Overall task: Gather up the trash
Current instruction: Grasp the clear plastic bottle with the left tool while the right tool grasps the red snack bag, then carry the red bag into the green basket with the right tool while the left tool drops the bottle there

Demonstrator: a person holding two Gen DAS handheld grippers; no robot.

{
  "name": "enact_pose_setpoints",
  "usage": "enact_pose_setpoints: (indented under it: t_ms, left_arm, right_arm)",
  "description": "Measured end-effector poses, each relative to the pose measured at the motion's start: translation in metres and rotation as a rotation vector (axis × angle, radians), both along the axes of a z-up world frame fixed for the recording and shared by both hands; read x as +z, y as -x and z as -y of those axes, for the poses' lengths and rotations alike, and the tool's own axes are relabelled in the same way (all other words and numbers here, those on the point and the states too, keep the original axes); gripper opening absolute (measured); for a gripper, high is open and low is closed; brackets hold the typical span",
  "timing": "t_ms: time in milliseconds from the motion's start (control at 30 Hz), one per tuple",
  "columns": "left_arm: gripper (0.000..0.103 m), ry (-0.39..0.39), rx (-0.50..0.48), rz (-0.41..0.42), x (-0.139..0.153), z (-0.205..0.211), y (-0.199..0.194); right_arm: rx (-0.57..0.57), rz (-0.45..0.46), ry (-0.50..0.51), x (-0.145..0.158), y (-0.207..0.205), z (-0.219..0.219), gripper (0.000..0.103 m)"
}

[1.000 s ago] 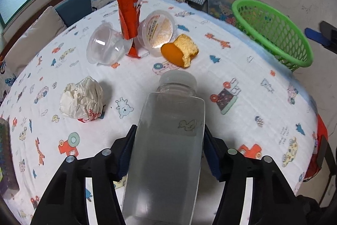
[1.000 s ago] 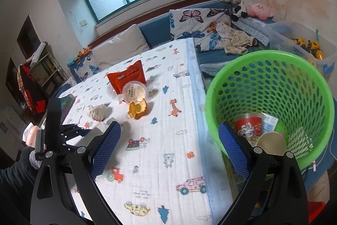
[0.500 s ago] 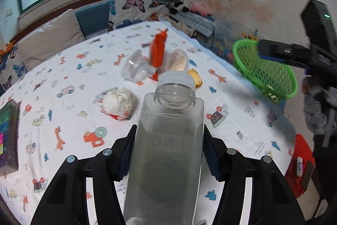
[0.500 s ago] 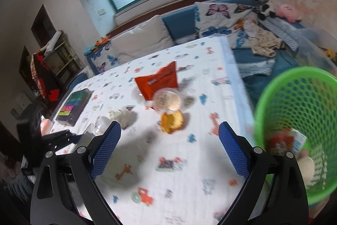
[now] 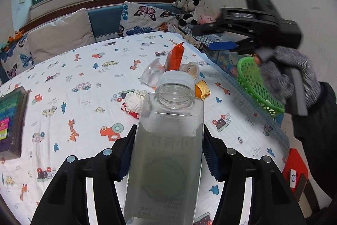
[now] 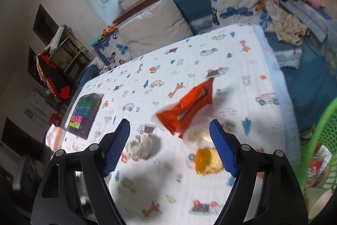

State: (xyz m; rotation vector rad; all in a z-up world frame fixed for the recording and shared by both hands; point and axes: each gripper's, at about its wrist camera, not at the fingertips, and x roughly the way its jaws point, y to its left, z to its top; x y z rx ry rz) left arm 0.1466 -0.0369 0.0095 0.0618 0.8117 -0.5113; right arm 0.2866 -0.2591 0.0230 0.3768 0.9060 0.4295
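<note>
My left gripper (image 5: 168, 130) is shut on a clear plastic bottle (image 5: 168, 172) with a white cap, held above the patterned tablecloth (image 5: 84, 102). Beyond it lie a crumpled paper ball (image 5: 134, 101), a clear cup (image 5: 151, 74), an orange wrapper (image 5: 175, 56), a lidded round cup (image 5: 190, 70) and a piece of yellow cake (image 5: 202, 90). My right gripper (image 6: 169, 125) hovers over this pile with its jaws closing and nothing pressed between them. Below it are the wrapper (image 6: 187, 107), paper ball (image 6: 140, 146) and cake (image 6: 207, 160). The green basket (image 6: 316, 140) stands at the right.
A dark box with coloured stripes (image 5: 10, 119) lies at the table's left edge. A gloved hand (image 5: 284, 77) holds the right gripper (image 5: 210, 37) in front of the basket (image 5: 252, 81). Cushions (image 6: 155, 22) and plush toys (image 5: 189, 7) line the sofa behind.
The left gripper has risen with the bottle and rolled a little. The right gripper has swung from over the basket to over the trash pile, and its jaws have narrowed.
</note>
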Motion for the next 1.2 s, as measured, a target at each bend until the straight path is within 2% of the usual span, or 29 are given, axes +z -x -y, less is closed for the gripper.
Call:
enact_pose_setpoints:
  t_ms: [300, 400, 467, 500, 567, 667, 1200]
  left_arm:
    - [0.056, 0.035, 0.012, 0.006, 0.004, -0.016, 0.004]
    - [0.056, 0.039, 0.011, 0.009, 0.005, -0.018, 0.006]
    - [0.056, 0.04, 0.011, 0.01, 0.005, -0.018, 0.006]
    - [0.056, 0.041, 0.011, 0.01, 0.006, -0.018, 0.006]
    - [0.056, 0.044, 0.014, 0.006, 0.005, -0.019, 0.006]
    - [0.056, 0.049, 0.017, 0.006, 0.006, -0.019, 0.006]
    - [0.056, 0.083, -0.022, 0.052, 0.032, 0.006, 0.015]
  right_arm:
    - [-0.057, -0.156, -0.044, -0.033, -0.052, -0.004, 0.068]
    - [-0.074, -0.205, -0.07, -0.049, -0.061, -0.002, 0.061]
    - [-0.075, -0.222, -0.094, -0.053, -0.062, -0.002, 0.05]
    - [-0.074, -0.226, -0.105, -0.054, -0.062, -0.001, 0.047]
    - [-0.08, -0.22, -0.121, -0.055, -0.06, 0.002, 0.038]
    - [-0.086, -0.206, -0.161, -0.052, -0.052, 0.008, 0.03]
    - [-0.102, -0.052, -0.296, 0.002, 0.019, 0.057, 0.027]
